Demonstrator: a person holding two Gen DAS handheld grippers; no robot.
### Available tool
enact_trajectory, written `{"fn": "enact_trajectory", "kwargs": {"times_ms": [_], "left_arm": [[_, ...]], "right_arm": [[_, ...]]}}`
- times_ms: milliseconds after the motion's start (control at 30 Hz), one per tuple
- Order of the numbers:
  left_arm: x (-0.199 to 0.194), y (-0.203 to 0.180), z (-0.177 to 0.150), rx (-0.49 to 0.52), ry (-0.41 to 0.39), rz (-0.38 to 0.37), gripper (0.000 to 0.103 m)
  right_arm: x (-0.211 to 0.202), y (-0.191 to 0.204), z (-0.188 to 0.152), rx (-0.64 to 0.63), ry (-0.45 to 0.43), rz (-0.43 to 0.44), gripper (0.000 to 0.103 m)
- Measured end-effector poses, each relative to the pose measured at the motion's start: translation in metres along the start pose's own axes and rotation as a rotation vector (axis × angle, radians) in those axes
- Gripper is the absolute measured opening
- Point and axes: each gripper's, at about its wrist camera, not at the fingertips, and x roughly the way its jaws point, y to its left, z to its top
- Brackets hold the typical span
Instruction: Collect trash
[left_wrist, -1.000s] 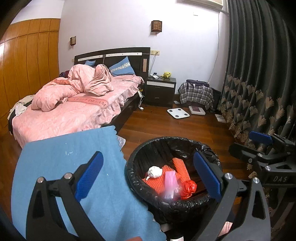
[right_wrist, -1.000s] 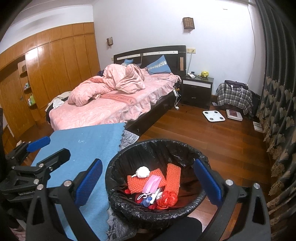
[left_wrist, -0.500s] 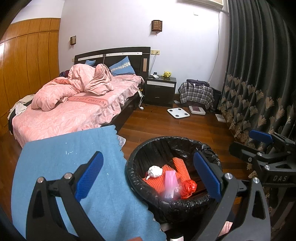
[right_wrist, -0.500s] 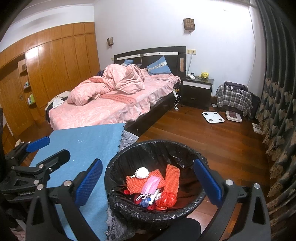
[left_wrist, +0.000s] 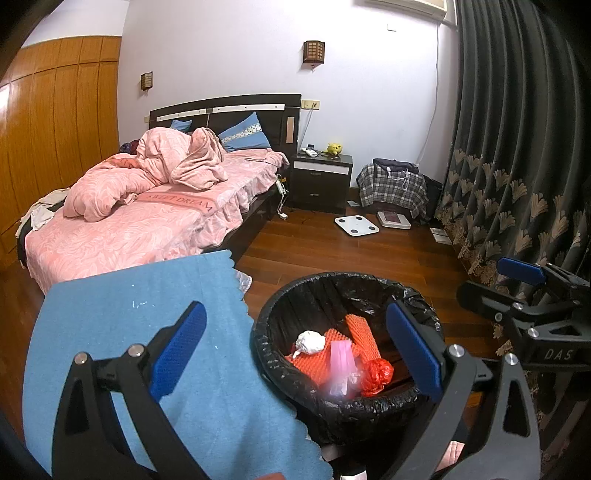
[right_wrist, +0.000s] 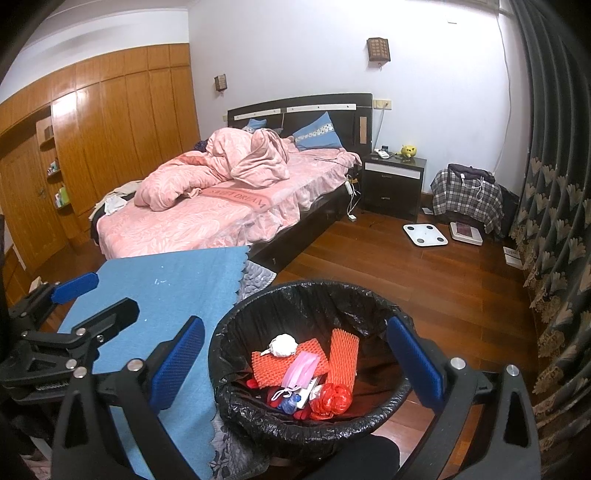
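Grippers first: our left gripper (left_wrist: 295, 347) and right gripper (right_wrist: 295, 354) both gape wide, empty, above the trash bin (right_wrist: 258, 417). Trash (right_wrist: 306, 369) lies inside it. We see blue cloth (right_wrist: 173, 280) at nine o'clock, the bed (right_wrist: 221, 218) at eleven.

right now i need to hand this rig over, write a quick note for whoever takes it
Left claw: open, empty, over the edge of the blue cloth beside the bin.
Right claw: open, empty, above the bin.
Black-lined trash bin holds a white wad, orange foam sheets, a pink mask and a red bag.
Done: that trash is binned.
Left: no loose trash shows on the cloth; check out of view.
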Motion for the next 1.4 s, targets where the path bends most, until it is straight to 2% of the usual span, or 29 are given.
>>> {"fn": "enact_trajectory", "kwargs": {"times_ms": [1400], "left_arm": [[0.0003,-0.0003,0.0009,0.000,0.001,0.000,0.095]], "right_arm": [[0.0020,0.0020,-0.0010,-0.003,-0.001,-0.002,0.097]]}}
